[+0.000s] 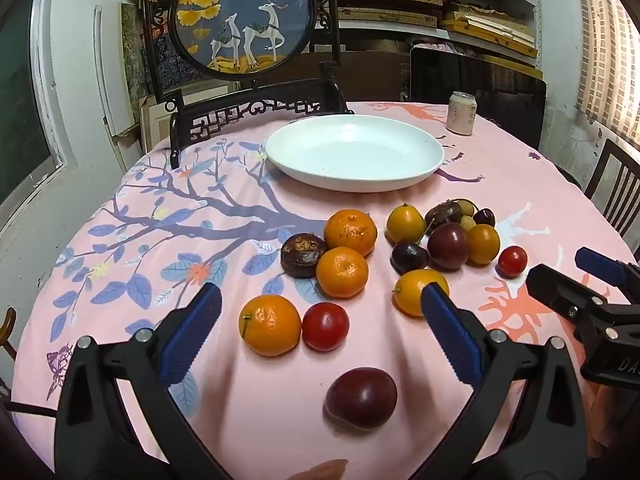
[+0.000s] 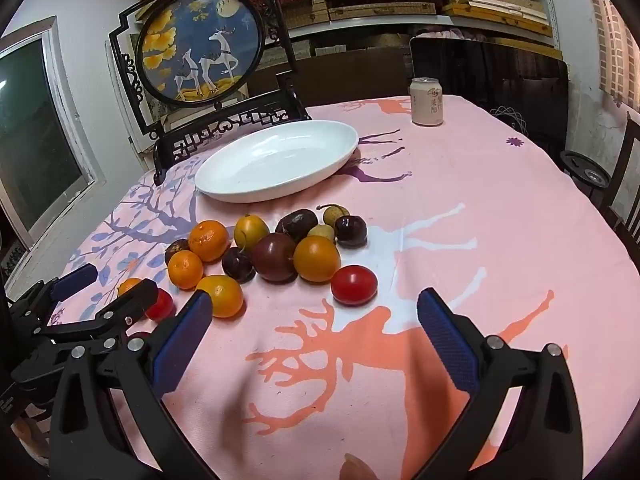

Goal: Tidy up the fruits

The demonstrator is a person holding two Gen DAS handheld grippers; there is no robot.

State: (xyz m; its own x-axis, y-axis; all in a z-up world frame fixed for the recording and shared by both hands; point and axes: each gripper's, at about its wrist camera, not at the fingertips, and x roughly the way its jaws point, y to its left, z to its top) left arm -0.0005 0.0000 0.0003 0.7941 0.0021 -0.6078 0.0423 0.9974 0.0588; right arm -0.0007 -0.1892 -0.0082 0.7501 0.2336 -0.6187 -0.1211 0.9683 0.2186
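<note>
Loose fruit lies on the pink tablecloth in front of an empty white plate (image 1: 400, 184) (image 2: 256, 196). My left gripper (image 1: 322, 294) stands open over the near fruit, holding nothing. An orange (image 1: 270, 330) and a red tomato (image 1: 325, 326) lie between its fingers, and a dark plum (image 1: 361, 398) lies closer in. My right gripper (image 2: 315, 298) is open over bare cloth, just short of a red tomato (image 2: 354, 285). Farther back sit oranges (image 2: 208, 240), yellow citrus (image 2: 317, 258), a purple plum (image 2: 275, 258) and dark cherries (image 2: 351, 230).
A drink can (image 1: 461, 114) (image 2: 427, 101) stands at the table's far side. A round painted screen (image 1: 244, 16) on a black carved stand rises behind the plate. Dark chairs (image 1: 616, 188) line the right edge. Each gripper shows in the other's view, the right gripper (image 1: 556, 268) and the left gripper (image 2: 122, 280).
</note>
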